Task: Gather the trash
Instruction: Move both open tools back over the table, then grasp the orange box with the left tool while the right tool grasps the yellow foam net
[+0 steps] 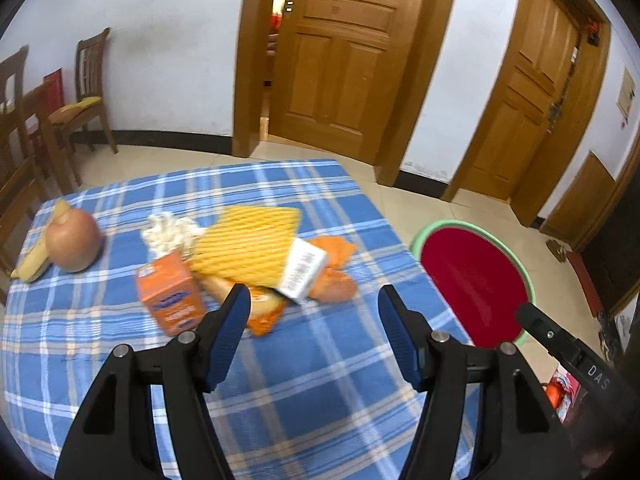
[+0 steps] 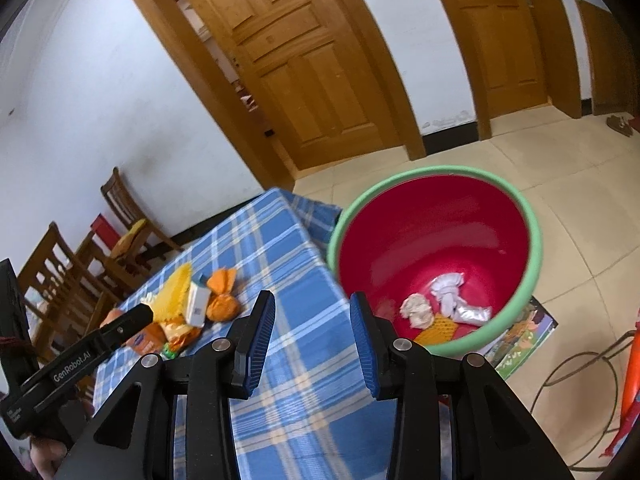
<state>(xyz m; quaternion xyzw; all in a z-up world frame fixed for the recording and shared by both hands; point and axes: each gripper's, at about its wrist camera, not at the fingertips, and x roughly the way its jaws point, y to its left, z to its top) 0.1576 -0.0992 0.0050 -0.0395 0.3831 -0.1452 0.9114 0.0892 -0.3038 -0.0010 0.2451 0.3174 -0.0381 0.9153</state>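
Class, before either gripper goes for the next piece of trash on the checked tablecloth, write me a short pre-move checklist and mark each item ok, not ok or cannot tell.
1. Left gripper free to pick: ok, jaws open, nothing between them.
2. Right gripper free to pick: ok, jaws open and empty.
3. Bin ready to receive: ok, it stands on the floor beside the table, mouth open, with a few scraps at the bottom.
4. Trash still to collect: not ok, the orange carton, yellow foam net and white tissue lie on the cloth.
5. Apple and banana apart from the trash pile: ok.
6. What lies under the net: cannot tell.
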